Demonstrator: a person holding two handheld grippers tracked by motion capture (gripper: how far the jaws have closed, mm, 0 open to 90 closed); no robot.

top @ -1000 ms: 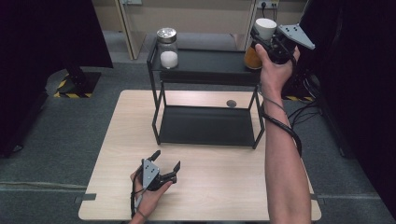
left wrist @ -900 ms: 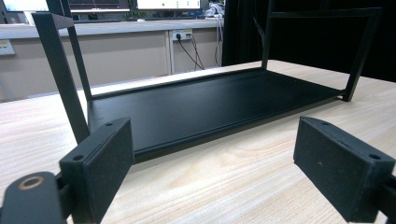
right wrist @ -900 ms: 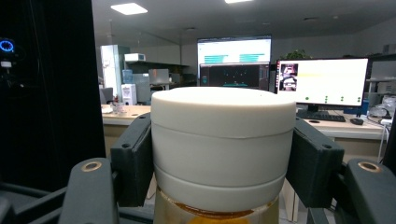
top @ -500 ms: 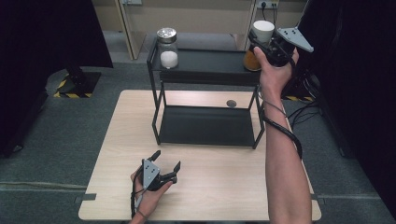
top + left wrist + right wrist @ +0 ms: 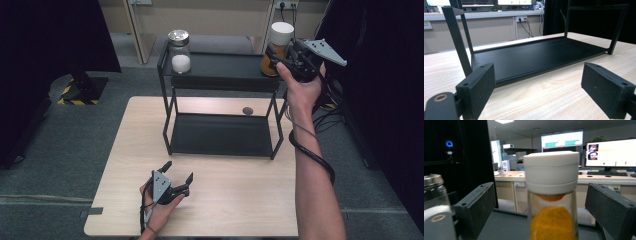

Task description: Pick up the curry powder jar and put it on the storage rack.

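Right gripper (image 5: pixel 274 56) open around orange jar (image 5: pixel 552 195), left gripper (image 5: pixel 177 172) open on table (image 5: pixel 240 200)

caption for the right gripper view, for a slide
Open right gripper jaws flank a white-lidded jar of orange powder on the black shelf.

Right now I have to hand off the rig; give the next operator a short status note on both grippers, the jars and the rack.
Right gripper: open, raised at the top shelf, jaws either side of the white-lidded jar of orange powder, not yet closed on it.
Left gripper: open, holding nothing, resting low on the table facing the rack.
Metal-lidded jar of white powder: upright at the top shelf's left end.
Lower shelf: bare.
Done: nothing gripped or moved that can be confirmed.
Left: probably close on the orange jar; goal unstated.
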